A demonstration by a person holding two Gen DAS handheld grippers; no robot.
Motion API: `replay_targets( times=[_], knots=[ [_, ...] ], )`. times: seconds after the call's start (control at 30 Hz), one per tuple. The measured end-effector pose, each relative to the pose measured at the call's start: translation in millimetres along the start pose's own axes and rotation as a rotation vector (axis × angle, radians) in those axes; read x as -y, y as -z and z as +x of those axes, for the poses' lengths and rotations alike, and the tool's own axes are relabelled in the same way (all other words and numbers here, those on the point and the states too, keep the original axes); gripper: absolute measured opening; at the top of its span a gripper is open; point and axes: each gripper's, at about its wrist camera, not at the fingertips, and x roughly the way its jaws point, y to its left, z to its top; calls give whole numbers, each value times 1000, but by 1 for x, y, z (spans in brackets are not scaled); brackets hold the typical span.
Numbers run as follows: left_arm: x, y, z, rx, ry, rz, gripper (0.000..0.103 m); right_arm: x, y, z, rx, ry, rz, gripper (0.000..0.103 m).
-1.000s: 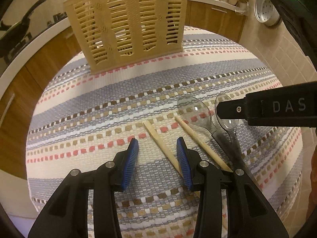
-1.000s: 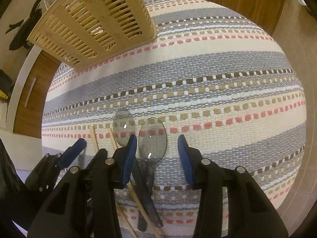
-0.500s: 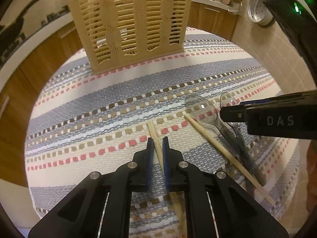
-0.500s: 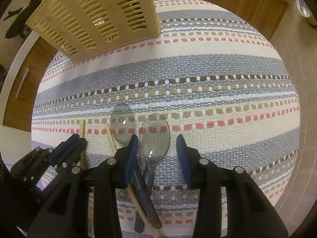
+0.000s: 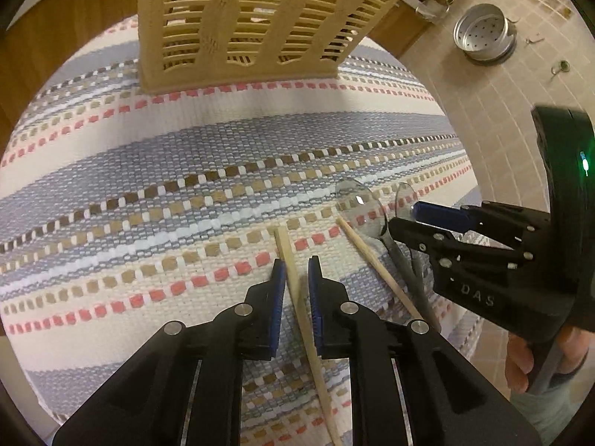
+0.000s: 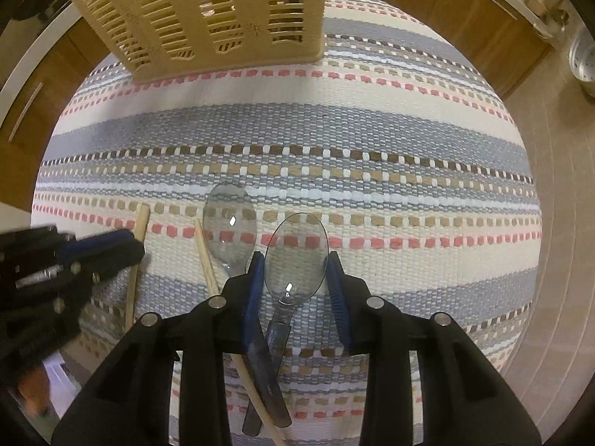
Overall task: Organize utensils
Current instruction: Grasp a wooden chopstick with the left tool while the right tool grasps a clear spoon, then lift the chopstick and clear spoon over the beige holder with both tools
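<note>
My left gripper (image 5: 296, 273) is shut on a wooden chopstick (image 5: 297, 297) and holds it over the striped mat (image 5: 186, 156). A second chopstick (image 5: 375, 260) lies to its right beside two clear plastic spoons (image 5: 357, 204). My right gripper (image 6: 295, 271) is shut on the bowl of the nearer clear spoon (image 6: 295, 260). The other spoon (image 6: 230, 223) lies just left of it with its handle crossing underneath. The beige slotted utensil basket (image 5: 245, 18) stands at the far side of the mat and also shows in the right wrist view (image 6: 208, 15).
A round metal strainer (image 5: 483, 33) lies on the tiled floor at the right. Wooden cabinets (image 6: 465, 11) stand behind the mat. The mat's right edge meets the tiles (image 6: 557, 223).
My left gripper closed on the chopstick and lifted it, moving nearer the basket. My right gripper narrowed onto the spoon's bowl.
</note>
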Motion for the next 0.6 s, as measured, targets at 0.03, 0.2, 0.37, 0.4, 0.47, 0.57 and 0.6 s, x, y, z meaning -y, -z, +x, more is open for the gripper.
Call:
replay_targets(
  times=[0.03,0.2,0.37,0.4,0.47,0.57,0.6],
  knots=[
    [3,-2,1,-7,-22,13,12,1,0,-1,-1,10,-10,31],
    [17,-11,10,-18,-107,67,12,18,1,0,-18,4,-24,31],
    [32,-10,18,-2,-196,123,8,16,4,0,-11,-7,-52,31],
    [34,-10,19,4,-210,123,7,13,4,-2,-1,-5,-63,30],
    [35,-9,19,16,-218,113,6,16,9,-6,20,3,-76,30],
    [35,-7,18,48,-213,94,4,11,12,-20,72,3,-97,30],
    [32,-6,16,64,-184,77,4,12,13,-25,87,2,-100,30]
  ],
)
